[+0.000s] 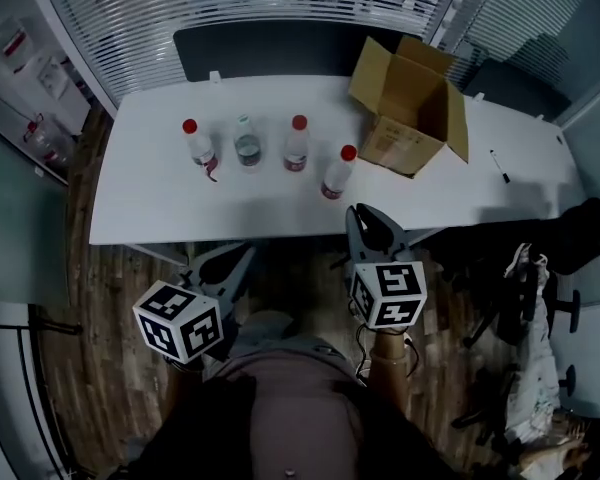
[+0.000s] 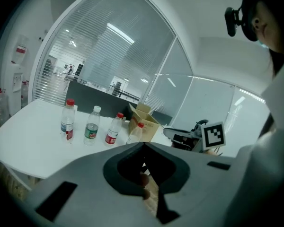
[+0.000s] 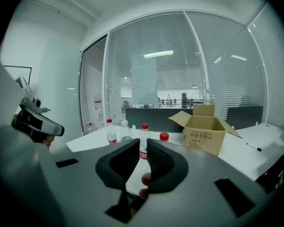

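Both grippers hang in front of the person's body, short of the white table's (image 1: 160, 203) near edge, holding nothing. My left gripper (image 1: 244, 254) (image 2: 143, 144) has its jaw tips touching. My right gripper (image 1: 361, 214) (image 3: 142, 144) shows a narrow slit between its tips, through which a red-capped bottle (image 3: 144, 132) is seen. Several water bottles stand in a row on the table: red-capped (image 1: 199, 146), white-capped (image 1: 247, 141), red-capped (image 1: 297, 144) and red-capped (image 1: 337, 172), the last nearest my right gripper. The left gripper view shows the same row (image 2: 91, 124).
An open cardboard box (image 1: 412, 103) (image 3: 204, 134) lies on the table's right part, its mouth facing right. A black pen (image 1: 500, 165) lies beyond it. An office chair (image 1: 540, 288) stands at the right on the wood floor. Glass walls with blinds ring the table.
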{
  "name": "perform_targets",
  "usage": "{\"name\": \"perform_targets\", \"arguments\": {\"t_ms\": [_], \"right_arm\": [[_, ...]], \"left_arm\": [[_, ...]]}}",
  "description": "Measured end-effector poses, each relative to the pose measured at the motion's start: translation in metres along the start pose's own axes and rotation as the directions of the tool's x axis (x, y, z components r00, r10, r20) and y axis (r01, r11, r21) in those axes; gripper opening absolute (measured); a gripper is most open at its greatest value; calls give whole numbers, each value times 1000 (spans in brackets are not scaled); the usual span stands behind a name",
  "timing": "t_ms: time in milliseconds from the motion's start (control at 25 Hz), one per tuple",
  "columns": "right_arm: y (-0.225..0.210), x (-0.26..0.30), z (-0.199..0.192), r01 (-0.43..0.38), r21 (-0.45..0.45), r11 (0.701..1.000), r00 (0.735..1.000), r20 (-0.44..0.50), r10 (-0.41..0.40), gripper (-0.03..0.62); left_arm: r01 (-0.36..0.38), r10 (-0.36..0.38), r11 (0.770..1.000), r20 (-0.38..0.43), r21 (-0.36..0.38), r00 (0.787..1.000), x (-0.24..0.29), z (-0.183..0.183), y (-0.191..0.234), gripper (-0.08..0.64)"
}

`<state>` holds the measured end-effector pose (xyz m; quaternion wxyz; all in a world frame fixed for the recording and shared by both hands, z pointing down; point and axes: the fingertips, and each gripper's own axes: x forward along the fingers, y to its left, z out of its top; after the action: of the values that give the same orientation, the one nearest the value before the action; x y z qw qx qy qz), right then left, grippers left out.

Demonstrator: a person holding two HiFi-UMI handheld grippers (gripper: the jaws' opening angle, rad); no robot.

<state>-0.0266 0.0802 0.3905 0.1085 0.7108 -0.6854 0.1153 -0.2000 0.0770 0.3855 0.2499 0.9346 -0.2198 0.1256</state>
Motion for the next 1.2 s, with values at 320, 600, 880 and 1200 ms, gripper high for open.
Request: {"name": "perform_targets", "arguments": {"t_ms": [320,600,880,1200], "right_arm": [[17,-68,-12,-38,-27,999,999,7,38,44],[35,-120,-26,-80,-28,996,996,22,81,37],[46,-161,-37,-97,-30,995,995,34,98,25],[44,-183,-45,-74,-40,997,997,31,75,25]], "left_arm": [[-9,9,1000,9,6,1000,-29,-36,-58,8],[-38,38,999,19,9,999,-57,-66,-96,8],[-28,28,999,5,33,1000,-72,-92,-135,8],[-1,1,998,-9,62,1000,-78,-108,-166,8]]}}
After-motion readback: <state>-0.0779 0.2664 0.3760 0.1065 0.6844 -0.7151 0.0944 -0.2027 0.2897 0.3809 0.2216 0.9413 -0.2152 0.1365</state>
